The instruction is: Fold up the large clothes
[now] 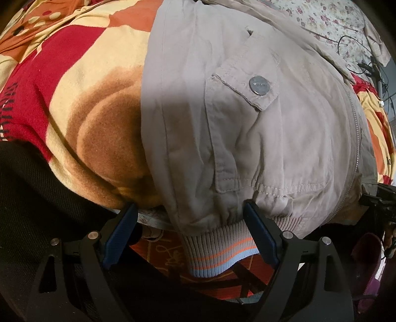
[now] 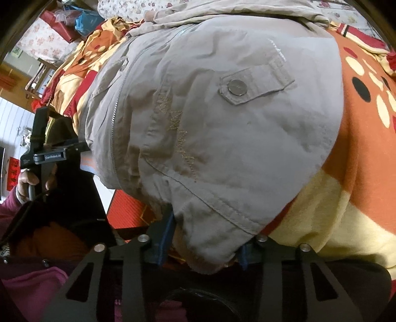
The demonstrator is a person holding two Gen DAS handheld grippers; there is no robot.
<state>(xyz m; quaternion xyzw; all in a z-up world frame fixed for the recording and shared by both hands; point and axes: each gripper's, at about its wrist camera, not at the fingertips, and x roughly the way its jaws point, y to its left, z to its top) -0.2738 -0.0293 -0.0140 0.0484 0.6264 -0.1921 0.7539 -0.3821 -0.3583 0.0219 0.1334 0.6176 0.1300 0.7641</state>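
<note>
A beige jacket [image 1: 247, 119] with snap-button pocket flaps lies spread on a bed and also fills the right wrist view [image 2: 222, 128]. Its striped ribbed hem [image 1: 217, 250] hangs over the bed edge between the fingers of my left gripper [image 1: 190, 208], which stands wide open, its right pad against the cloth. My right gripper [image 2: 206, 232] has its jaws half narrowed around a hanging fold of the jacket's lower corner [image 2: 210, 247]. The fold looks loose, not pinched, and hides the right fingertip.
An orange, red and yellow fleece blanket [image 1: 81, 99] covers the bed under the jacket. A floral sheet [image 1: 329, 22] and cables [image 1: 371, 67] lie at the far side. A person's hand [image 2: 27, 180] holds the left gripper's handle. An orange floor mat [image 2: 128, 210] shows below the bed edge.
</note>
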